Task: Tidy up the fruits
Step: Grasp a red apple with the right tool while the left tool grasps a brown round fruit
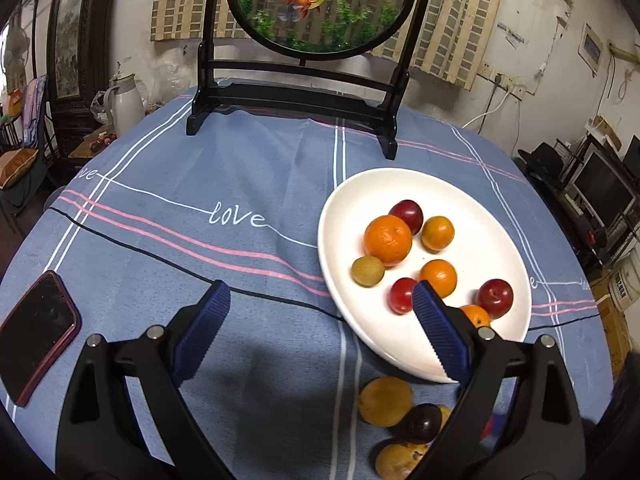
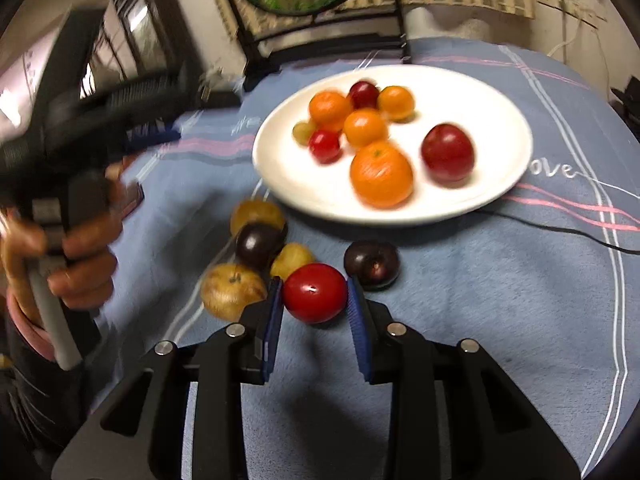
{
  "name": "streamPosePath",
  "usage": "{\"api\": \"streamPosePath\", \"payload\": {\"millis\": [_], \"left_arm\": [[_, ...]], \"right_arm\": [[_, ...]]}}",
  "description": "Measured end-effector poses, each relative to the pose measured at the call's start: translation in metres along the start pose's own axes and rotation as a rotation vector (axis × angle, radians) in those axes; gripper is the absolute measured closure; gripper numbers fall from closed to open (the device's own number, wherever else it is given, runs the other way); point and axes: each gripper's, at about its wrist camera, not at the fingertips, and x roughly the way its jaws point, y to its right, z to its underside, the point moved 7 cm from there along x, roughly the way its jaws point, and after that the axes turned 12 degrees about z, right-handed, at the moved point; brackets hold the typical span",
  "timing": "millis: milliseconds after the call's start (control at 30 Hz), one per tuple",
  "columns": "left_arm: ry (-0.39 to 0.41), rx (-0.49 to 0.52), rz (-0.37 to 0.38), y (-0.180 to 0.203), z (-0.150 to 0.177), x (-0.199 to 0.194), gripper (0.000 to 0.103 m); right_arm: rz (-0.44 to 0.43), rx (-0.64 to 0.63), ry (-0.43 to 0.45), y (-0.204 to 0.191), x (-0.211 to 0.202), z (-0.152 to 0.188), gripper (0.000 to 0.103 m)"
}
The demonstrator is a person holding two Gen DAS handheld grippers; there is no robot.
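A white plate [image 1: 496, 240] on the blue tablecloth holds several oranges and red plums; it also shows in the right wrist view [image 2: 504, 120]. My left gripper [image 1: 320, 308] is open and empty above the cloth, left of the plate's near rim. My right gripper [image 2: 315, 294] is shut on a shiny red fruit [image 2: 315, 293], held just in front of the plate. Loose on the cloth near it lie a dark plum [image 2: 372, 264], another dark plum [image 2: 258, 244] and yellow-brown fruits [image 2: 232, 290]. These loose fruits show in the left wrist view [image 1: 386, 400].
A phone [image 1: 36, 332] lies on the cloth at the left. A black stand with a round goldfish screen [image 1: 296, 96] stands at the back of the table. The hand holding the left gripper [image 2: 80, 248] is at the left in the right wrist view.
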Motion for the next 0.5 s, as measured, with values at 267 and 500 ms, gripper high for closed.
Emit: {"api": "streamPosePath", "payload": {"millis": [267,500], "left_arm": [[-0.083,0.121,0.16,0.024,0.049,-0.021,0.01],[-0.205,0.243,0.237,0.051,0.111,-0.026,0.037]], "right_arm": [[0.037,0.137,0.072,0.039,-0.015,-0.016,0.071],[0.042,0.135,0.064,0.039,-0.013,-0.015,0.071]]}}
